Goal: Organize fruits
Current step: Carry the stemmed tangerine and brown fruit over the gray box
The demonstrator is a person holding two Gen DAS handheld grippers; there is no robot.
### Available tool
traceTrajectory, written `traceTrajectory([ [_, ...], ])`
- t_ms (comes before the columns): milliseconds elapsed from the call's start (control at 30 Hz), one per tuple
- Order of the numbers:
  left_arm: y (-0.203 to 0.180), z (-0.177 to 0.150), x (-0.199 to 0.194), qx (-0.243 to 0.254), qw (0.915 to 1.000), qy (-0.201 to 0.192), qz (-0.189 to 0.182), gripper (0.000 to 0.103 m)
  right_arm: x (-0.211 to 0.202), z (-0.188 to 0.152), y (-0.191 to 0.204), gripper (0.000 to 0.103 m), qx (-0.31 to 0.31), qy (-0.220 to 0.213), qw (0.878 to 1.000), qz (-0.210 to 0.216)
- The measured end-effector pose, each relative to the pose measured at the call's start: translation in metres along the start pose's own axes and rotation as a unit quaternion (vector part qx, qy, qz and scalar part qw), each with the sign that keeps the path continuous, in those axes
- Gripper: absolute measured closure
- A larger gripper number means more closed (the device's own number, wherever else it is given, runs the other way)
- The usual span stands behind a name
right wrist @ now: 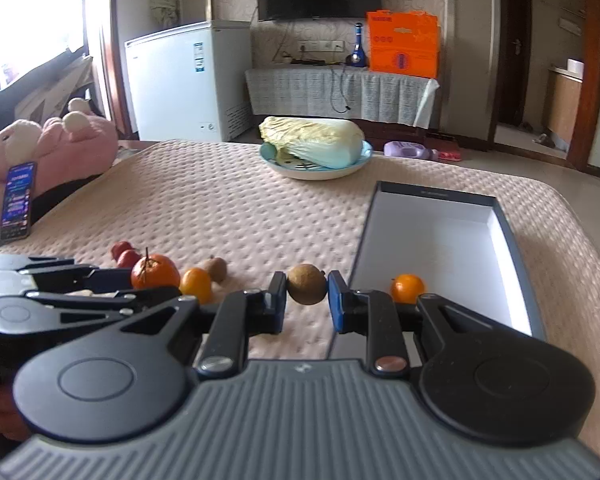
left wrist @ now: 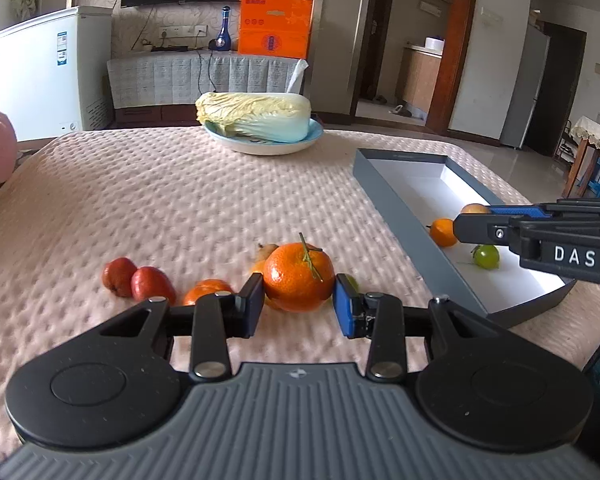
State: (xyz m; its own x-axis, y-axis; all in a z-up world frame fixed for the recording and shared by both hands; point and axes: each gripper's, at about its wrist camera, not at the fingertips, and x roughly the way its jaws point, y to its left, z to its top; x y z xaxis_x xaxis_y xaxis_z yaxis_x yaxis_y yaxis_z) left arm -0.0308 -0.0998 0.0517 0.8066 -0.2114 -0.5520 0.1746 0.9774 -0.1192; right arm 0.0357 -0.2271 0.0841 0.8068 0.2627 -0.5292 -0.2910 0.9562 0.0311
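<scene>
The surface (left wrist: 180,184), covered in a pink quilted cloth, carries everything. Along its right edge lies the box (right wrist: 512,240), long and shallow, grey outside and white inside, its long axis running away from the cameras. A cabbage (left wrist: 256,116) sits in a bowl (left wrist: 312,138) at the far end.

The left gripper (left wrist: 299,304) has its jaws closed on the big orange (left wrist: 298,276), stem up. The box lies to that orange's right. The right gripper (right wrist: 307,300) has its jaws pinched tight on a small brown fruit (right wrist: 306,284), and the box's near left wall sits just beside it on the right. That makes the right hand the nearer one to the box, so I judge its drop should come first, with only a short move to the right.

Loose fruit lies on the cloth: two red fruits (left wrist: 138,282), a small orange (right wrist: 196,285) and a brownish one (right wrist: 216,269).

Only the left view shows the green fruit (left wrist: 486,256) inside the box beside a small mandarin (left wrist: 443,232); the right view shows only the mandarin there. Only the right view shows a phone (right wrist: 18,200) propped by a pink plush toy (right wrist: 56,148).
</scene>
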Motion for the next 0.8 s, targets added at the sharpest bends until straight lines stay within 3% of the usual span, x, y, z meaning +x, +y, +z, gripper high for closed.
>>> traceTrajectory([
  [433,-0.037,0.016,0.001,0.037,0.9979,-0.023,-0.049,0.06,-0.003,-0.003,-0.021,0.078,0.022,0.011,0.999,-0.031],
  [800,-0.061,0.034,0.022,0.023,0.995,-0.014,-0.096,0.06,-0.003,-0.01,-0.034,0.078,0.031,0.034,0.997,-0.058],
])
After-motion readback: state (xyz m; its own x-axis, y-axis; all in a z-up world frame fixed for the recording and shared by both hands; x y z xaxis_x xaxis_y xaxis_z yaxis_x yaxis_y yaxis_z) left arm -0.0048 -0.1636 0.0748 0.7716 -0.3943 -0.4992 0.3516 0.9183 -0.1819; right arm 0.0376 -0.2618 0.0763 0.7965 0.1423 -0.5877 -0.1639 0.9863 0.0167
